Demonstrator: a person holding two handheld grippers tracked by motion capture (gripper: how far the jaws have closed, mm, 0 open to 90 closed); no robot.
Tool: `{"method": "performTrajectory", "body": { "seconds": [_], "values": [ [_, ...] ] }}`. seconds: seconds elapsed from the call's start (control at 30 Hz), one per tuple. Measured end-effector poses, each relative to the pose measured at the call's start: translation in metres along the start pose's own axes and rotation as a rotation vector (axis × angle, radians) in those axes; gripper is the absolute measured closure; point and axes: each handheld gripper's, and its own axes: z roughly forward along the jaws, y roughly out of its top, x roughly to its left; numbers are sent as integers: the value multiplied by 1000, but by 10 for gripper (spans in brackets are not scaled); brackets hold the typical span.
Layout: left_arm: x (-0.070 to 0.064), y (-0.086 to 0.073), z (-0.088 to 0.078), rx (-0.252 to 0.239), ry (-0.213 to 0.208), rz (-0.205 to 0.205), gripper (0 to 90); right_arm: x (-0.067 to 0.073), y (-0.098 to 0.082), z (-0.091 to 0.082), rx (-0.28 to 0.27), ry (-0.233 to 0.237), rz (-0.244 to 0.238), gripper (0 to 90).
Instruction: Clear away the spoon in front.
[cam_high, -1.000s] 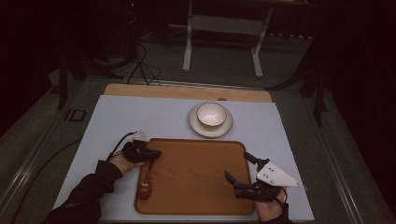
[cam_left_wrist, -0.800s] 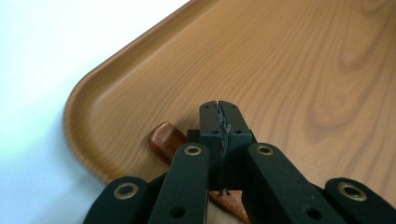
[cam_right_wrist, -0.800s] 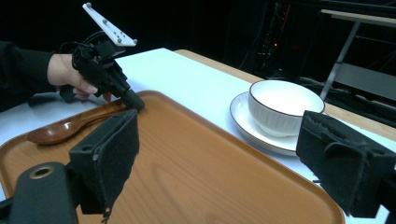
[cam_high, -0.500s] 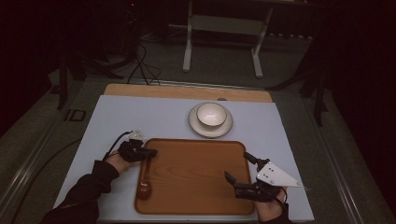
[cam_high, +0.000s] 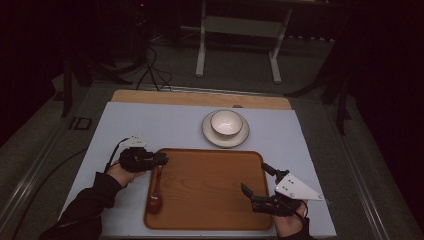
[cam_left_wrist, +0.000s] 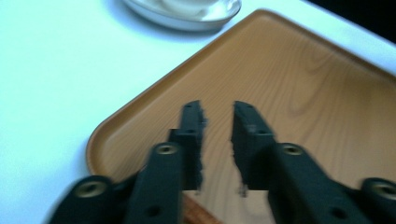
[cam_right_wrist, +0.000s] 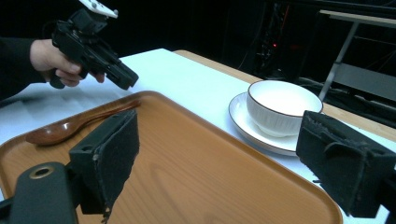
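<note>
Nearest to us, the right tool (cam_high: 260, 186) sits over the near right corner of the tray (cam_high: 210, 220), jaws spread wide, nothing between them. Its foam-like black pads (cam_right_wrist: 109, 154) look soft and a bit frayed at the edges.

The tray is wood-grain brown, smooth, with a low raised rim and rounded corners. We judge it stiff and fairly light, probably slick on the white desk (cam_high: 165, 125) cover.

The wooden spoon (cam_high: 154, 194) lies along the tray's left edge, bowl end toward us, handle pointing away. Dark, glossy finish, thin handle. We expect it light, rigid, and a little slippery. Best hold is likely mid-handle, pinched across the narrow width; the rounded bowl would tend to squirt out of flat pads.

The left tool (cam_high: 161, 159) hovers just above the far end of the spoon handle at the tray's far left corner, jaws parted by a narrow gap and holding nothing (the left gripper view is motion-blurred, so we can't tell if it touches the handle).

Beyond the tray, a white bowl (cam_high: 226, 122) with a thin dark rim stands on a white saucer (cam_high: 226, 140), glazed ceramic by the look. We'd treat both as heavy for their size, hard, slippery and chip-prone. Take the bowl by its rim wall, not together with the saucer.
</note>
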Motion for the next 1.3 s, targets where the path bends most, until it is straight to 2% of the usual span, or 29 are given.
{"method": "performTrajectory", "body": {
  "seconds": [0.07, 0.13, 0.2, 0.27, 0.3, 0.33, 0.37, 0.43, 0.53, 0.77, 0.9, 1.1, 1.17, 1.23, 1.3],
  "values": [
    [-5, 2, -2, -15, 27, 6, 591, 0, 0, 0, 0, 0, 0, 131],
    [-7, 5, -4, -21, 14, -10, 561, 0, 0, 0, -1, 1, -2, 131],
    [-9, 7, -6, -36, -18, -25, 400, 1, 0, 0, 0, 1, -2, 131],
    [-12, 9, -7, -60, -25, -31, 311, 1, 0, 1, 2, 3, 0, 131],
    [-13, 10, -8, -58, -48, -21, 255, 1, 0, 1, 2, 3, 0, 131],
    [-15, 11, -8, -57, -55, -14, 155, 1, 0, 1, 3, 3, 0, 131],
    [-16, 11, -8, -59, -53, -11, 132, 1, 0, 1, 3, 3, 0, 131],
    [-19, 13, -9, -66, -81, -3, 103, 1, 0, 1, 3, 4, 1, 131],
    [-24, 14, -11, -70, -91, 14, 29, 1, 0, 1, 3, 3, 0, 131],
    [-36, 19, -22, -93, -92, 45, 9, 1, 0, 1, 4, 3, -2, 131],
    [-42, 18, -32, -99, -78, 60, 10, 1, 1, 0, 1, 0, -6, 131],
    [-50, 13, -50, -135, -47, 70, 10, 1, 1, -2, -2, -5, -5, 131],
    [-52, 11, -54, -140, -56, 63, 10, 0, 1, -3, -3, -6, -7, 131],
    [-54, 8, -56, -144, -41, 71, 10, 1, 1, -3, -2, -6, -8, 131],
    [-55, 4, -57, -141, -45, 66, 10, 1, 1, -2, -1, -7, -8, 131]
  ]
}}
